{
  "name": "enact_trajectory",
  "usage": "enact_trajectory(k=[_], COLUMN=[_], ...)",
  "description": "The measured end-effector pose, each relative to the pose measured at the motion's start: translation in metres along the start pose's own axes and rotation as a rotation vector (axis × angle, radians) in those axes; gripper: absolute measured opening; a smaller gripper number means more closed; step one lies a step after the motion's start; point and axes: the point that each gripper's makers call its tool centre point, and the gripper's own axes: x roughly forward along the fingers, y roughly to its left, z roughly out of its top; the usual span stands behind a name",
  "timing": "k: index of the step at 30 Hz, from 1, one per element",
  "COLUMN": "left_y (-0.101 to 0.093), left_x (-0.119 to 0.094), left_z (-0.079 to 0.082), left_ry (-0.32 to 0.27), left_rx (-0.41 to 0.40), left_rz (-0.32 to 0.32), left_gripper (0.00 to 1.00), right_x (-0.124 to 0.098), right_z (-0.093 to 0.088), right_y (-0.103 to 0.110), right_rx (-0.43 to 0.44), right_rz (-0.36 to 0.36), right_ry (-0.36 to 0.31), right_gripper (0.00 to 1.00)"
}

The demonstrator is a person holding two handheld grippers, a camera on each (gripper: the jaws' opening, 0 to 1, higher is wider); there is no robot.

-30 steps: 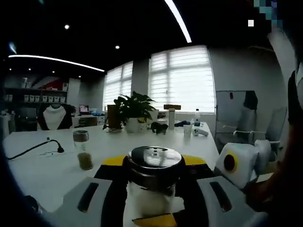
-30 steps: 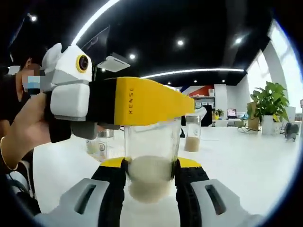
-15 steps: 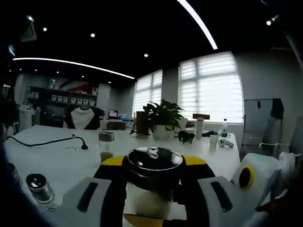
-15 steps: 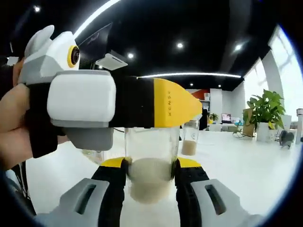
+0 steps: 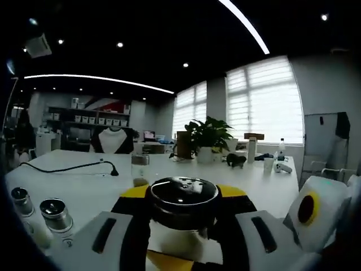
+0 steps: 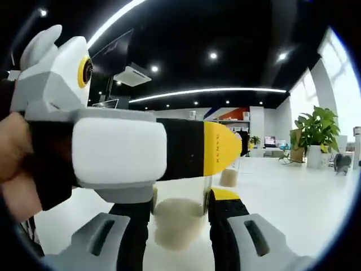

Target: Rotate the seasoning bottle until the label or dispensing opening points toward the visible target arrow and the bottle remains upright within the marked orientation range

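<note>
Dim rm, window glare, fisheye edges.

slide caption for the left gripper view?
Left gripper clamps the seasoning bottle below its dark perforated lid; two grinders stand left.

Dark ceiling [image 5: 141, 28] with strip lights, blinded windows [image 5: 265, 96], white table [image 5: 84, 189].

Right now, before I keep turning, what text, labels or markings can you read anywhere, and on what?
Small dark lettering on the yellow jaw of the left tool: too small to read.
Seasoning bottle, held by both tools: no label or marking shows; its cap has no legible text.
Shelf boxes on the far wall: too small to read.
</note>
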Motion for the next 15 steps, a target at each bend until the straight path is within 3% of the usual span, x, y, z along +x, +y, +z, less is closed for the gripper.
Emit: enact_trajectory(k=[5,15], left_y=[-0.002,-0.01], left_x=[-0.001,0.0], left_z=[0.0,0.007], left_ry=[-0.005,-0.005], left_rx=[0.03,0.054], left_rz=[-0.021,-0.141], left_gripper=[0.46,0.46], right_x=[-0.001,-0.005], right_z=[0.003,0.011], right_y=[0.0,-0.003], right_rx=[0.001,0.008], right_rz=[0.005,0.025], right_ry=[-0.01,-0.048], right_gripper=[0.38,0.38])
